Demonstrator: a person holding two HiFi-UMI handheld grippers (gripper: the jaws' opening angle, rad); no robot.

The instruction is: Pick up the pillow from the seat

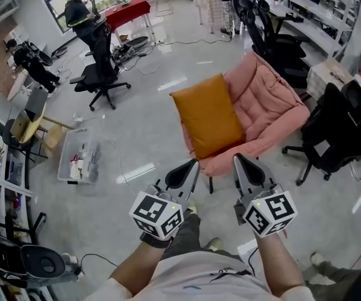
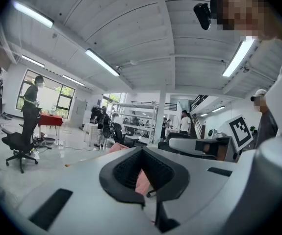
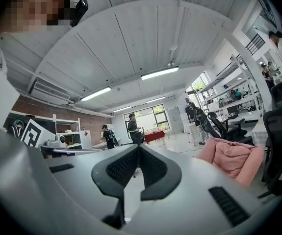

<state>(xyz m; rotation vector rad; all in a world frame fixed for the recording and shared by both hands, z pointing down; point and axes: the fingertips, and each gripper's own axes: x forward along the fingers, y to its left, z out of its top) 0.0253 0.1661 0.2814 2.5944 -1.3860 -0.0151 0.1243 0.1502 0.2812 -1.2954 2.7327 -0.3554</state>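
Centre frame: orange pillow (image 1: 208, 115) propped on pink chair (image 1: 274, 102). Below it, left gripper (image 1: 191, 165) and right gripper (image 1: 238, 160), both clenched, empty. Left of frame: clear bin (image 1: 66, 146) holding small clutter.

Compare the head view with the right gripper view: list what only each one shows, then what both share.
Only the head view: the orange pillow leaning on the pink chair, the left claw, a clear bin on the floor. Only the right gripper view: ceiling lights and a brick wall. Both: the pink chair, the red table, and the right claw, shut with nothing between its jaws.
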